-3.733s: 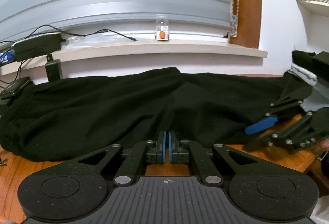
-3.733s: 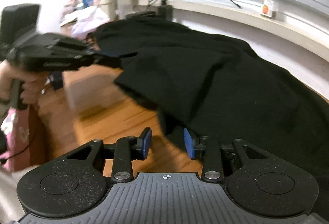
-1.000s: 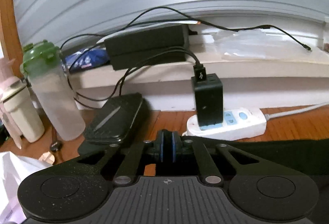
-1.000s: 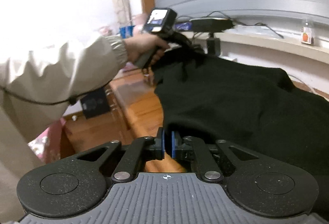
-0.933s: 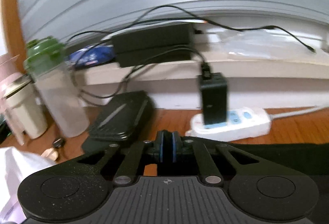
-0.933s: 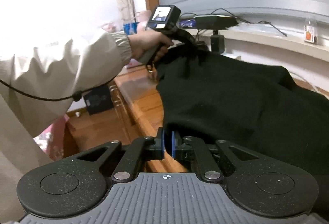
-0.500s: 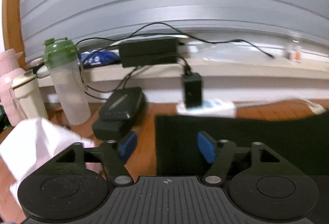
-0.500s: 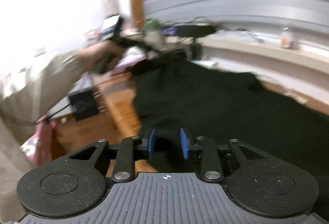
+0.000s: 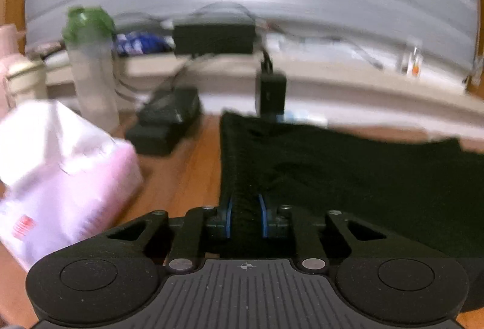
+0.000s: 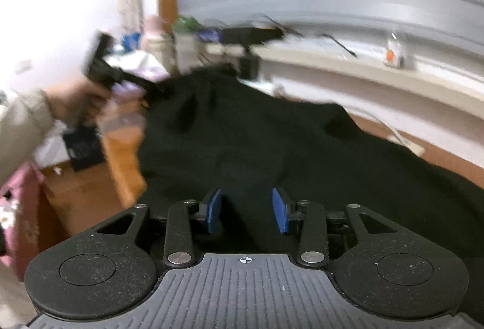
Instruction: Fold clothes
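Note:
A black garment (image 9: 363, 177) lies spread over the wooden table (image 9: 181, 171). In the left wrist view its left edge runs straight into my left gripper (image 9: 246, 215). The jaws are closing, and the thick hem fills the gap between the blue pads (image 9: 229, 217). In the right wrist view my right gripper (image 10: 247, 211) hovers over the near part of the garment (image 10: 272, 132). Its jaws are opening, and the cloth lies between the blue pads (image 10: 279, 211) without being pressed. The left gripper (image 10: 154, 90) also shows there, blurred, at the garment's far corner in a person's hand (image 10: 69, 102).
A pink and white packet (image 9: 60, 171) sits left of the garment. Behind it stand a green-lidded bottle (image 9: 90, 66), a black case (image 9: 169, 123) and a plugged-in charger (image 9: 270, 93). A windowsill (image 10: 363, 72) with a small jar (image 10: 393, 53) runs along the back.
My left gripper opened wide, drew back along the garment's left edge and has closed around the hem. My right gripper went from shut to open over the cloth.

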Demonstrator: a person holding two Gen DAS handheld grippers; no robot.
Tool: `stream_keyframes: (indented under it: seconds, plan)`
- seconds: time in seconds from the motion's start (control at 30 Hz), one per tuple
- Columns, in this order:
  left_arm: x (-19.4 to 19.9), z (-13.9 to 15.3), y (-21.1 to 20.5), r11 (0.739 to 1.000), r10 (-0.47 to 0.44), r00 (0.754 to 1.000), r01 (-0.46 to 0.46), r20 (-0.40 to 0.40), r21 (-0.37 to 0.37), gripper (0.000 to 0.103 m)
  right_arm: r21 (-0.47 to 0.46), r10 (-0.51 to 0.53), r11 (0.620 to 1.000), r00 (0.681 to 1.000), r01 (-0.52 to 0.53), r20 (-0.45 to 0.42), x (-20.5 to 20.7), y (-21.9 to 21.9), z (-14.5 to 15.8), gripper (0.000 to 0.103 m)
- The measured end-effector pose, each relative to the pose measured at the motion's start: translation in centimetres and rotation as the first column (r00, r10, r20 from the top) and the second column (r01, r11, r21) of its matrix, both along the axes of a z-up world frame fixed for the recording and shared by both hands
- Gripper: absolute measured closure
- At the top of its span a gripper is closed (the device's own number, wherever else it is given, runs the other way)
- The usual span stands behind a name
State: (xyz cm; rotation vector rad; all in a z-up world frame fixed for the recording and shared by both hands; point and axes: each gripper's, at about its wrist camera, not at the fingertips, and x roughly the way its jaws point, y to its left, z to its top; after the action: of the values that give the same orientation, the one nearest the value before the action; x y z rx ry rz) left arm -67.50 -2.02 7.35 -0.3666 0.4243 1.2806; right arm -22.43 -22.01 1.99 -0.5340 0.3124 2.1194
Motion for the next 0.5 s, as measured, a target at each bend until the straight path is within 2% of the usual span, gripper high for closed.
stream_keyframes:
  seconds: [0.03, 0.13, 0.2, 0.23, 0.3, 0.37, 0.5]
  plan:
    - [-1.4, 1.0, -0.4, 1.0, 0.027, 1.0, -0.027, 0.014, 0.016, 0.085, -0.019, -0.019, 1.0, 1.0, 0.019, 0.007, 0.2, 0.4, -0.4, 0.066]
    - [-3.3, 1.5, -0.4, 0.998, 0.051, 0.999, -0.051, -0.016, -0.03, 0.084, -0.044, -0.037, 0.998, 0.999, 0.038, 0.008, 0.7, 1.0, -1.2, 0.066]
    - [-3.0, 1.2, -0.6, 0.997, 0.056, 0.996, -0.06, -0.071, -0.05, 0.079, -0.038, -0.037, 0.999, 0.999, 0.037, 0.004, 0.8, 0.8, -1.3, 0.066]
    - [-2.9, 1.1, -0.7, 0.996, 0.058, 0.993, -0.064, -0.099, -0.06, 0.073, -0.032, -0.035, 0.999, 0.999, 0.035, 0.003, 0.9, 0.7, -1.2, 0.065]
    - [-2.9, 1.5, -1.2, 0.996, 0.084, 0.992, -0.087, -0.091, -0.031, 0.046, -0.021, -0.035, 0.999, 0.999, 0.035, 0.002, 1.1, 0.4, -1.0, 0.065]
    - [-2.6, 2.1, -1.5, 0.996, 0.092, 0.993, -0.092, -0.072, -0.002, 0.029, -0.009, -0.042, 0.999, 0.999, 0.042, 0.004, 1.4, 0.2, -0.8, 0.064]
    - [0.0, 3.5, -1.8, 0.997, 0.056, 0.995, -0.052, -0.079, 0.055, 0.018, 0.019, -0.076, 0.997, 0.997, 0.075, 0.019, 2.8, -0.3, -0.6, 0.058]
